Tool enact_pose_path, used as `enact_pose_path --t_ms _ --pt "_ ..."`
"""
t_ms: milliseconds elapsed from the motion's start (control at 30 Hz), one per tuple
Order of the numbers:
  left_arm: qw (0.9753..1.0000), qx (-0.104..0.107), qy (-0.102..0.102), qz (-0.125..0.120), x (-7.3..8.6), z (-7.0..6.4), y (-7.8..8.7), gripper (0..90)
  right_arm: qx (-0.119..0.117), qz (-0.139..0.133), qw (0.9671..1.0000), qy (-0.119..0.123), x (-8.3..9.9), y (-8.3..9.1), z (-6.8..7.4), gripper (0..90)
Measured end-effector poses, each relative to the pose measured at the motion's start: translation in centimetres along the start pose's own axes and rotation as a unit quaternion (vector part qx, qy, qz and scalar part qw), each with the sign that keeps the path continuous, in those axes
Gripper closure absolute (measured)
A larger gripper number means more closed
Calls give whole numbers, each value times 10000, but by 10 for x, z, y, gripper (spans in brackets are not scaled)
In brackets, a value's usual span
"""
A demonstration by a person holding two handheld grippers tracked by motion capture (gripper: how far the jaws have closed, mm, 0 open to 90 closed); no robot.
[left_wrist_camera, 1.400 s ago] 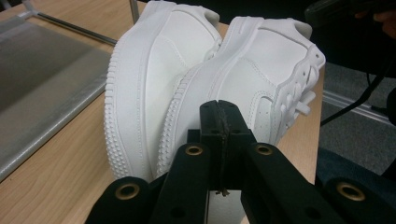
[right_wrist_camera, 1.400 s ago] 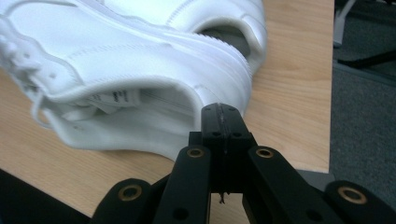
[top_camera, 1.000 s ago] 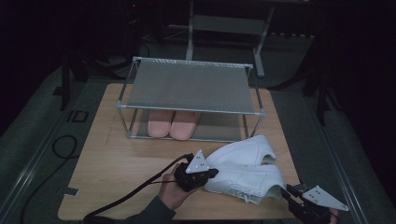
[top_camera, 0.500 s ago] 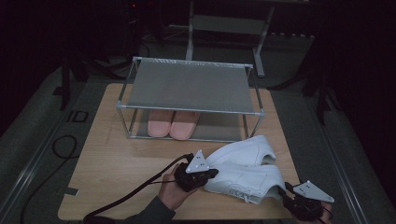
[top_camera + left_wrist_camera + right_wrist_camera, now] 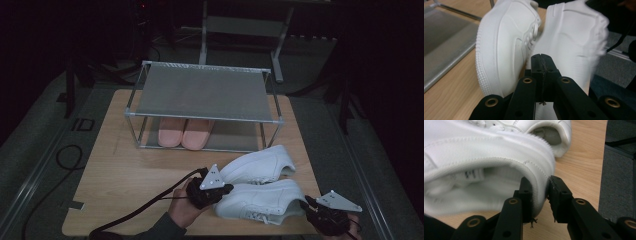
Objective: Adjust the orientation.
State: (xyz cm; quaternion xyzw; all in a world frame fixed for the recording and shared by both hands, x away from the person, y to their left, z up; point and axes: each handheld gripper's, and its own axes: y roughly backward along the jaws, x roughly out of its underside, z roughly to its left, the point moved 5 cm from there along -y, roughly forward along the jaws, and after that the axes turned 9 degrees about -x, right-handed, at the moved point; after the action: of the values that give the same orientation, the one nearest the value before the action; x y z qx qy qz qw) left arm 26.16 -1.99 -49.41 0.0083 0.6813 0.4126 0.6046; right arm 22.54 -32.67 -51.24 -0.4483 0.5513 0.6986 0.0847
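Two white sneakers lie side by side at the table's front right, the far sneaker [image 5: 260, 165] and the near sneaker [image 5: 262, 200]. My left gripper [image 5: 227, 189] sits at their toes. In the left gripper view its jaws [image 5: 541, 57] are pressed together, with the far sneaker's toe [image 5: 504, 47] on the left and the near one's [image 5: 574, 42] on the right. My right gripper [image 5: 306, 204] is at the near sneaker's heel. In the right gripper view it [image 5: 539, 182] is shut on the heel wall [image 5: 541, 167], one jaw inside the shoe and one outside.
A metal shoe rack [image 5: 205, 95] stands at the back of the wooden table [image 5: 125, 170]. A pair of pink shoes [image 5: 185, 132] sits on its lower shelf. The left gripper's cable [image 5: 145, 205] trails off the front edge. Dark floor surrounds the table.
My right gripper has moved left up to the near sneaker's heel and closed on it. The left gripper has stayed at the toes.
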Motion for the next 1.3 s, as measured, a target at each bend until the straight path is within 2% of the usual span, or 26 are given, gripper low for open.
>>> enact_pose_path --t_ms 133,333,567,867,1067,1133,1200,1267,1300 --pt "10000 18 -29 33 2 -2 0 900 50 219 9997 -23 -5 3 8 774" --pt "10000 14 -40 -11 -1 0 6 900 164 566 9980 -218 -10 1 12 777" --pt "10000 22 -44 -18 -1 -2 6 900 251 671 9967 -376 -20 -6 12 768" --pt "10000 -20 -24 11 2 2 7 900 279 905 9950 -313 -34 -17 12 744" --pt "10000 -1 5 33 5 2 7 900 47 808 9959 -415 -39 -24 7 698" --pt "10000 -15 27 42 6 4 7 900 -86 657 9964 -521 -41 -24 6 688" --pt "10000 -33 56 56 7 6 7 900 -74 517 9971 -550 -44 -21 5 662" --pt "9999 -45 66 69 8 9 7 900 -194 329 9974 -609 -46 -16 4 648" --pt "9999 -48 85 65 8 10 6 900 -181 255 9977 -604 -47 -14 3 640"
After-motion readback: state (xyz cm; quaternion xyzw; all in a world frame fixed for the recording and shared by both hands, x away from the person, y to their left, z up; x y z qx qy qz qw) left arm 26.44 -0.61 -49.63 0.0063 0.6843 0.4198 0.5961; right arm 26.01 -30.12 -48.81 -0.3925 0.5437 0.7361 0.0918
